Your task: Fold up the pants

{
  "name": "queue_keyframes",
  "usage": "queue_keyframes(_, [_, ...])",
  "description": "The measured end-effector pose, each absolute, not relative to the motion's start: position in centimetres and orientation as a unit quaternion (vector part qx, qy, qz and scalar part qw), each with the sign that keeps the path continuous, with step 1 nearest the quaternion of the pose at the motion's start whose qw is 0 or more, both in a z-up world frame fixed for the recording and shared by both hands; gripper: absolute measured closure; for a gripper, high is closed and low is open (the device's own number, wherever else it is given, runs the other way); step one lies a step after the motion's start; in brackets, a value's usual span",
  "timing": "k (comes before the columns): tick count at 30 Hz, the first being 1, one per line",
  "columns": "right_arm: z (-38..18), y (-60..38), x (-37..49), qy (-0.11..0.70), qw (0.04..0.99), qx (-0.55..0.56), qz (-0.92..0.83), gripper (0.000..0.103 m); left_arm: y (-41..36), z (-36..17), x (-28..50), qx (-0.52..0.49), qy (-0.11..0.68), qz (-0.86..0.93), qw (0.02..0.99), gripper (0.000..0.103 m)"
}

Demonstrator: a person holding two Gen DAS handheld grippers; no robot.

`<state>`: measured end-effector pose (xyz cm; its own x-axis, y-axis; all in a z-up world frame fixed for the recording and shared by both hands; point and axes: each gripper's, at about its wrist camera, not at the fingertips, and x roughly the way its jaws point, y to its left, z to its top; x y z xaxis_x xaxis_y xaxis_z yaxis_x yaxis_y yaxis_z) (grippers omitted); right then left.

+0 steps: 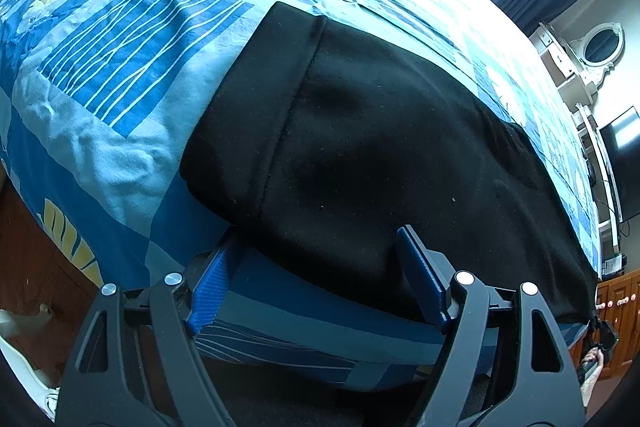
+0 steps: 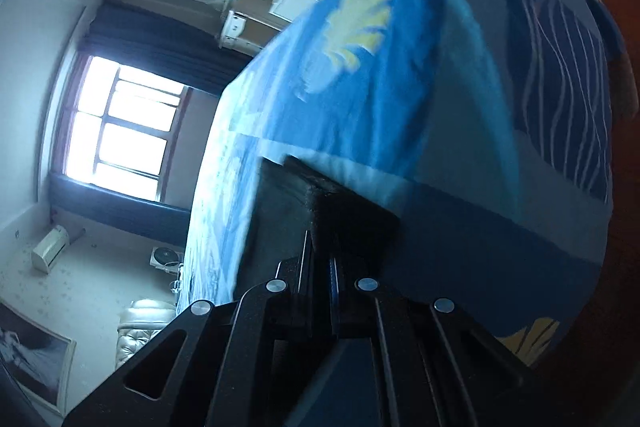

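Black pants (image 1: pixel 360 147) lie flat on the blue patterned bed (image 1: pixel 120 87), near its edge. Left hand-held gripper (image 1: pixel 316 279): fingers spread at the near hem. Right hand-held gripper (image 2: pixel 320 267): pressed together, apparently pinching pants fabric; view blurred.

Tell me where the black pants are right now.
In the left wrist view the black pants lie on the blue bedspread near the bed's edge, just ahead of the open left claw.

Black pants (image 1: pixel 380 147) lie flat along the bed's near edge, waistband end toward the left, one end lifted.
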<state>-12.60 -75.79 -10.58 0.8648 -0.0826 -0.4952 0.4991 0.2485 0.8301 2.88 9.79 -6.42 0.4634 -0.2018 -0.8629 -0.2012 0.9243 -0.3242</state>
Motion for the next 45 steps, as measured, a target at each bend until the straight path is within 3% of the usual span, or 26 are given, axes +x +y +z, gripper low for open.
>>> queue_keyframes(3, [-11.3, -75.6, -11.9, 0.202, 0.758, 0.59, -0.19, 0.097, 9.6, -6.5, 3.0, -0.185, 0.519, 0.0, 0.835, 0.024])
queue_keyframes(6, [-12.4, -74.4, -12.3, 0.211, 0.746, 0.606, -0.18, 0.09, 9.4, -6.5, 3.0, -0.18, 0.516, -0.002, 0.837, 0.023])
queue_keyframes(8, [-12.7, -73.3, -12.4, 0.191, 0.738, 0.628, -0.157, 0.069, 9.3, -6.6, 3.1, -0.179, 0.516, -0.002, 0.838, 0.023])
queue_keyframes(10, [-12.5, -71.9, -12.4, 0.183, 0.738, 0.634, -0.144, 0.063, 9.3, -6.5, 3.0, -0.178, 0.517, -0.003, 0.837, 0.022])
queue_keyframes(23, [-12.8, -56.5, -5.1, 0.31, 0.719, 0.621, 0.039, 0.062, 9.2, -6.6, 2.2, -0.178, 0.515, -0.013, 0.838, 0.02])
queue_keyframes(27, [-13.0, -53.3, -4.6, 0.331, 0.717, 0.611, 0.054, 0.062, 9.0, -6.5, 2.1, -0.184, 0.518, -0.018, 0.835, 0.02])
queue_keyframes(28, [-12.8, -53.1, -4.7, 0.332, 0.723, 0.604, 0.052, 0.068, 8.9, -6.4, 2.0, -0.185, 0.519, -0.021, 0.835, 0.02])
queue_keyframes(29, [-12.5, -52.8, -4.6, 0.337, 0.728, 0.595, 0.049, 0.083, 8.8, -6.4, 2.1, -0.186, 0.519, -0.023, 0.834, 0.02])
queue_keyframes(31, [-12.3, -52.6, -4.7, 0.352, 0.736, 0.577, 0.044, 0.095, 8.5, -6.3, 2.1, -0.186, 0.52, -0.03, 0.833, 0.02])
queue_keyframes(45, [-13.6, -52.7, -4.8, 0.36, 0.725, 0.586, 0.052, 0.096, 7.9, -5.9, 2.0, -0.177, 0.516, -0.028, 0.837, 0.02])
